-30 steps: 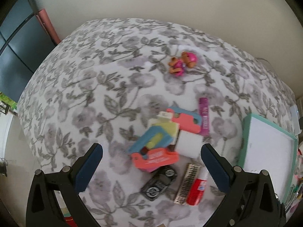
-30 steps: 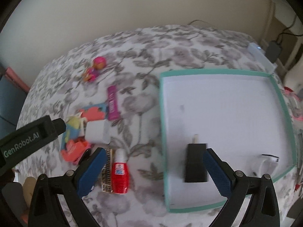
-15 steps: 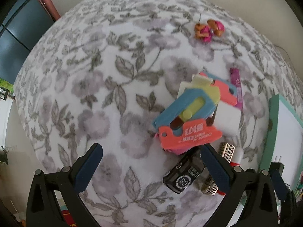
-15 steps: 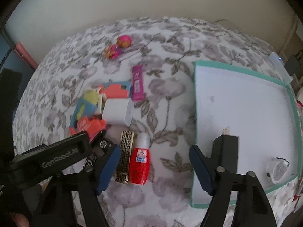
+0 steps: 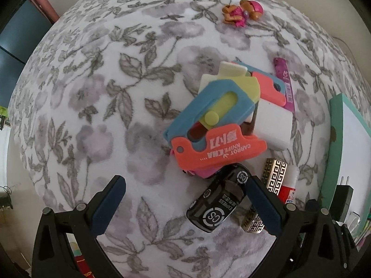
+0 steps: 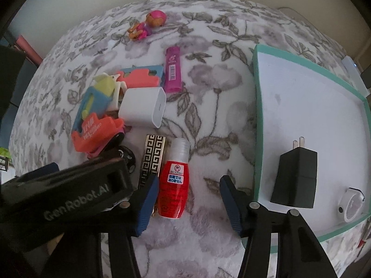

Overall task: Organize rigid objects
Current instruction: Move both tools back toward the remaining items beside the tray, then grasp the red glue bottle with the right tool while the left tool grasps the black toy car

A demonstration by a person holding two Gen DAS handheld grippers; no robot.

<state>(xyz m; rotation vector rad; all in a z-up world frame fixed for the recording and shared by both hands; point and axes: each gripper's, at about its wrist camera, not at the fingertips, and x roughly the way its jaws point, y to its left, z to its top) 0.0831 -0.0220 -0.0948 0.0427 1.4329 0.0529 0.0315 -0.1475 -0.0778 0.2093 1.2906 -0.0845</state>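
Note:
A pile of small things lies on the floral cloth: an orange carrot knife toy (image 5: 218, 148), a blue and yellow one (image 5: 215, 108), a white charger cube (image 6: 143, 106), a black tin (image 5: 218, 206), a gold patterned lighter (image 6: 151, 157), a red bottle (image 6: 174, 185) and a purple lighter (image 6: 172, 71). My left gripper (image 5: 183, 199) is open just short of the black tin. My right gripper (image 6: 187, 199) is open around the red bottle's lower end. The teal-rimmed white tray (image 6: 256, 139) holds a black plug adapter (image 6: 295, 176) and a small white part (image 6: 352, 203).
A pink doll figure (image 6: 148, 25) lies at the far side of the cloth, also in the left wrist view (image 5: 243, 12). The left gripper's body (image 6: 67, 190) crosses the lower left of the right wrist view. A wall runs behind the table.
Both grippers have come down and closer to the pile. My right gripper has swung left from over the tray and plug adapter to the red bottle.

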